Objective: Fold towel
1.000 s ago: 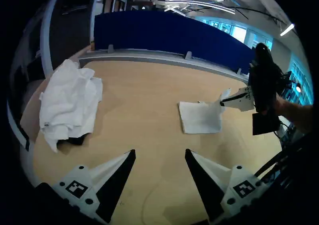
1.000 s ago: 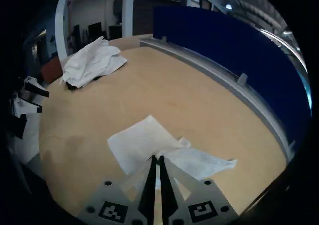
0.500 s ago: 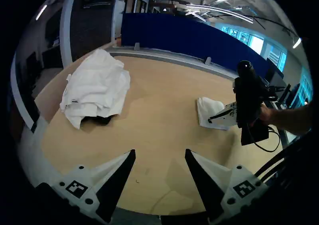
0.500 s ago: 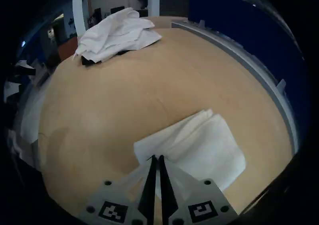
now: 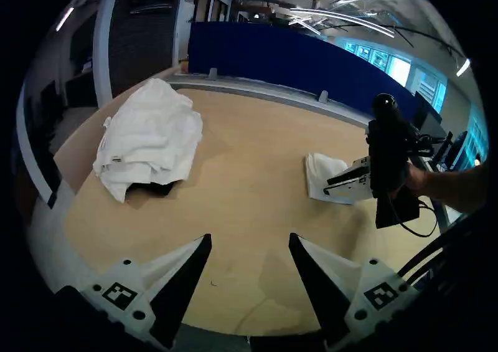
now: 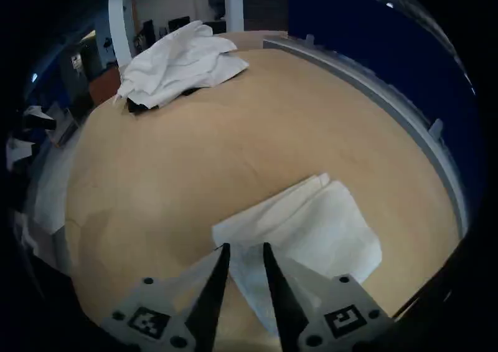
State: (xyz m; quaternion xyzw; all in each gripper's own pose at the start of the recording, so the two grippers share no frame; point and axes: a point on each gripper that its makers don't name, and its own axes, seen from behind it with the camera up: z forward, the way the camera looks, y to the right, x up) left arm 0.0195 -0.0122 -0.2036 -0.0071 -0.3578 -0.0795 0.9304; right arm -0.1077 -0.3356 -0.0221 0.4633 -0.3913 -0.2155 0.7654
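Note:
A small white towel point(image 6: 311, 224) lies folded on the wooden table point(image 6: 187, 165), its near edge under my right gripper point(image 6: 246, 246). That gripper's fingers stand a little apart over the cloth, open and not pinching it. In the left gripper view the same towel point(image 5: 319, 168) lies at the right. The right gripper point(image 5: 333, 182), held by a hand point(image 5: 416, 179), touches its near side. My left gripper point(image 5: 249, 237) hovers wide open over bare table point(image 5: 249, 146), well short of the towel, with nothing between its fingers.
A rumpled pile of white towels point(image 5: 149, 137) point(image 6: 177, 65) sits on something dark at the table's far left corner. A blue partition point(image 5: 292, 59) point(image 6: 386, 53) runs along the table's back edge. The table's rounded front edge lies close below both grippers.
The right gripper carried the towel's corner over, folding it, and has now parted its fingers and let go of the cloth. The left gripper drew back, then held still.

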